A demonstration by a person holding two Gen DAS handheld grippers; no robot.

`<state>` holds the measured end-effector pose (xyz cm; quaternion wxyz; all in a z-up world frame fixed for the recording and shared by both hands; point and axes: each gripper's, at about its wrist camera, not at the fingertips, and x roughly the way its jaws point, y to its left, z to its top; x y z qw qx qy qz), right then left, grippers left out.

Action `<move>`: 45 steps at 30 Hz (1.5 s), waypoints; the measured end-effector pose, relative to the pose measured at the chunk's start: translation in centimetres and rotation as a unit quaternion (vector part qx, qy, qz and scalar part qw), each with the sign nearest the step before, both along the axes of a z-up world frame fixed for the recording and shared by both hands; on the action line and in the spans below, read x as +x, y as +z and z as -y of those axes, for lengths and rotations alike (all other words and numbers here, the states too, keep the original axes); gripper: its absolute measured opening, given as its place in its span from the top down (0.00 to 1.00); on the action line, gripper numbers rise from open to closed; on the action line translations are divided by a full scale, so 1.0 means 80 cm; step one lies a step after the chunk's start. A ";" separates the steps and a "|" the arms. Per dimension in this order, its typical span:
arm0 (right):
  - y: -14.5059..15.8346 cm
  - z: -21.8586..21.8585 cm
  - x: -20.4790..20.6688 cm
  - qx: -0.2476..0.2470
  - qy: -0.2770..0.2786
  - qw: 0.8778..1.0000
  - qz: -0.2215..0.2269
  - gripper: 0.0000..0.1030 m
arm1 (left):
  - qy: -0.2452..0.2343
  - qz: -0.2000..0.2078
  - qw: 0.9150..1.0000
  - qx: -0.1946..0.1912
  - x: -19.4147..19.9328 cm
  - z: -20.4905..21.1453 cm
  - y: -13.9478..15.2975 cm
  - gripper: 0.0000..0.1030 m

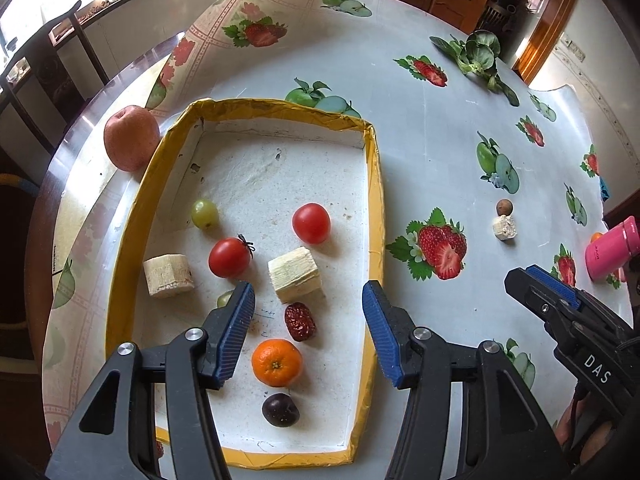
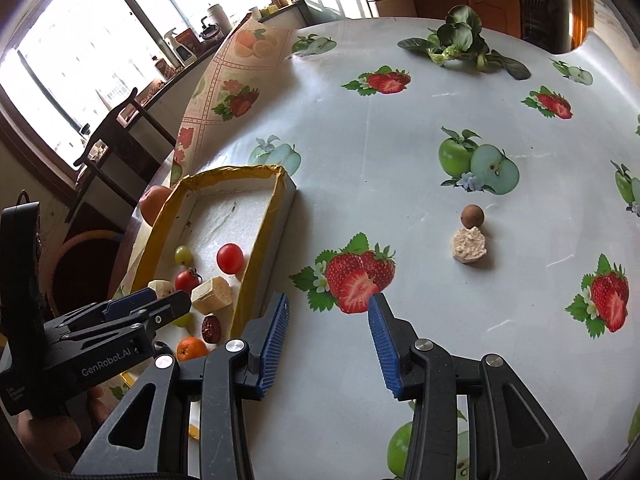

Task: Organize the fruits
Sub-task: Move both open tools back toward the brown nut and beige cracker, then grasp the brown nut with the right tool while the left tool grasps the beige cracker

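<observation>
Our right gripper [image 2: 330,340], jaws half open and empty, faces the small brown round fruit [image 2: 472,215] ahead: light, firm, likely to roll; we'd pinch its middle.

- A shallow white tray [image 1: 374,184] with a yellow taped rim lies flat on the table.
- Inside it: a green grape [image 1: 204,213], two red cherry tomatoes [image 1: 311,223] [image 1: 229,257], two pale cut chunks [image 1: 168,276] [image 1: 295,280], a wrinkled red date [image 1: 300,321], a small orange [image 1: 277,362] and a dark plum [image 1: 280,410], all apart.
- A second green grape [image 1: 225,299] shows only partly.
- A reddish apple [image 1: 131,137] sits just outside the tray's far left corner.
- A brown round fruit [image 2: 472,216] touches a pale chunk [image 2: 469,249], well apart from the tray.
</observation>
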<state>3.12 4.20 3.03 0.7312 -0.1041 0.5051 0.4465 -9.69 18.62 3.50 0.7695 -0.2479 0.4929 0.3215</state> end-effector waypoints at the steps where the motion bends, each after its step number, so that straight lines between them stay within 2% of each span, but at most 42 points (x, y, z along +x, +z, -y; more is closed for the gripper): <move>1: -0.001 0.006 0.003 -0.001 -0.004 1.000 -0.001 0.58 | -0.002 0.001 1.000 -0.001 0.002 0.002 0.000 0.47; 15: -0.006 0.060 0.046 -0.008 -0.052 0.999 0.003 0.58 | -0.033 -0.001 0.999 -0.015 0.037 0.039 -0.009 0.47; 24: -0.030 0.032 0.100 -0.014 -0.071 0.997 0.009 0.58 | -0.051 -0.004 0.998 -0.040 0.063 0.060 -0.031 0.47; 26: -0.038 0.019 0.115 -0.015 -0.074 0.997 0.009 0.59 | -0.056 -0.008 0.998 -0.031 0.073 0.067 -0.033 0.32; 28: -0.048 0.006 0.129 -0.019 -0.073 0.997 0.006 0.60 | -0.066 -0.001 0.997 -0.033 0.084 0.072 -0.033 0.31; 33: -0.073 -0.018 0.150 -0.038 -0.068 0.997 0.002 0.68 | -0.082 -0.003 0.996 -0.037 0.118 0.079 -0.038 0.31; 34: -0.077 -0.021 0.152 -0.046 -0.065 0.997 0.004 0.78 | -0.086 -0.003 0.996 -0.038 0.125 0.081 -0.039 0.31; 35: -0.078 -0.021 0.154 -0.041 -0.062 0.997 0.004 0.79 | -0.091 -0.003 0.995 -0.038 0.133 0.083 -0.040 0.31; 39: -0.053 0.008 0.156 -0.005 -0.073 0.997 0.016 0.80 | -0.108 -0.003 0.994 -0.033 0.167 0.093 -0.046 0.31; 45: -0.014 0.083 0.165 0.046 -0.117 0.992 0.004 0.80 | -0.131 -0.007 0.991 -0.035 0.227 0.109 -0.063 0.31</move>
